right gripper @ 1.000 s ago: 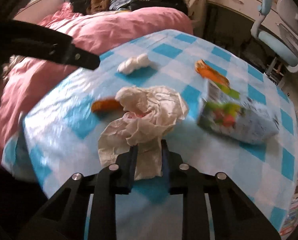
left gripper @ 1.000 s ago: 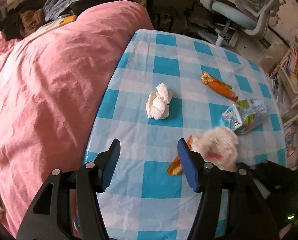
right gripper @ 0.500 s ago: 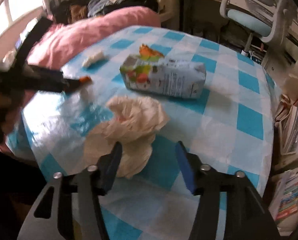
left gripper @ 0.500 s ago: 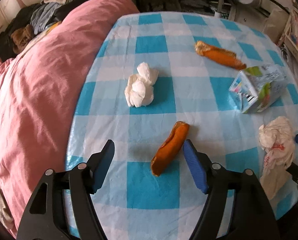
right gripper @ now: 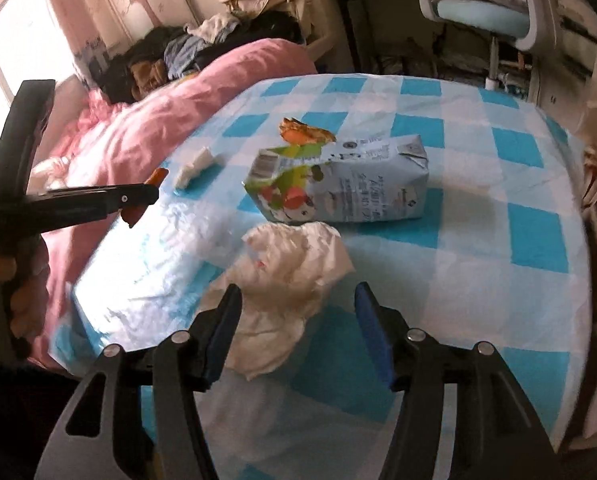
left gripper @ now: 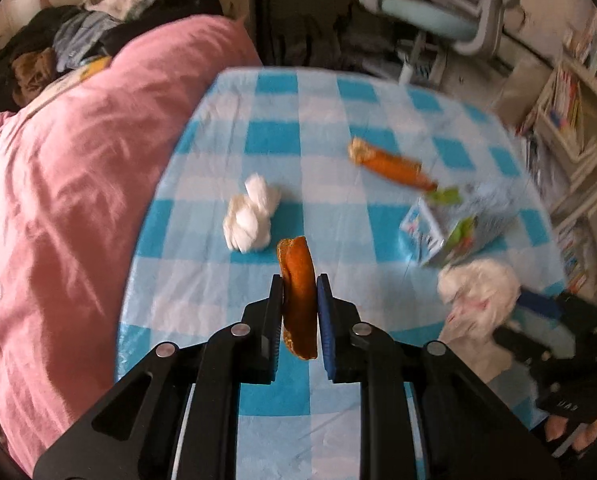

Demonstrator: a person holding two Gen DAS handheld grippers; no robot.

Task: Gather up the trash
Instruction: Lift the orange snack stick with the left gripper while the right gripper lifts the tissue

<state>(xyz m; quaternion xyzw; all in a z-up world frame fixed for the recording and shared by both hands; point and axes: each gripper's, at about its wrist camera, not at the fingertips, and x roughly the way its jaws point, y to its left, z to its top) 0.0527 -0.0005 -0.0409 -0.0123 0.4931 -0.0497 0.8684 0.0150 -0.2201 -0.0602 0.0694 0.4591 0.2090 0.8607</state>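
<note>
Orange wrapper [left gripper: 297, 280]: crinkled, glossy, elongated, standing on edge between the left gripper [left gripper: 299, 300] fingers, which are closing and pressing on it; raised off the blue-checked tabletop [left gripper: 338, 120].

Crumpled plastic bag [right gripper: 290, 280]: whitish, with a red mark; lies on the tabletop, partly between the right gripper [right gripper: 298, 320] fingers, which are opening, set wide, and not pressing on it.

Carton [right gripper: 338, 184]: pale blue, on its side, just beyond the bag.

White tissue wad [left gripper: 250, 220] and second orange wrapper [left gripper: 390, 164]: further back.

Both grippers angle downward; the left appears side-on in the right wrist view.
</note>
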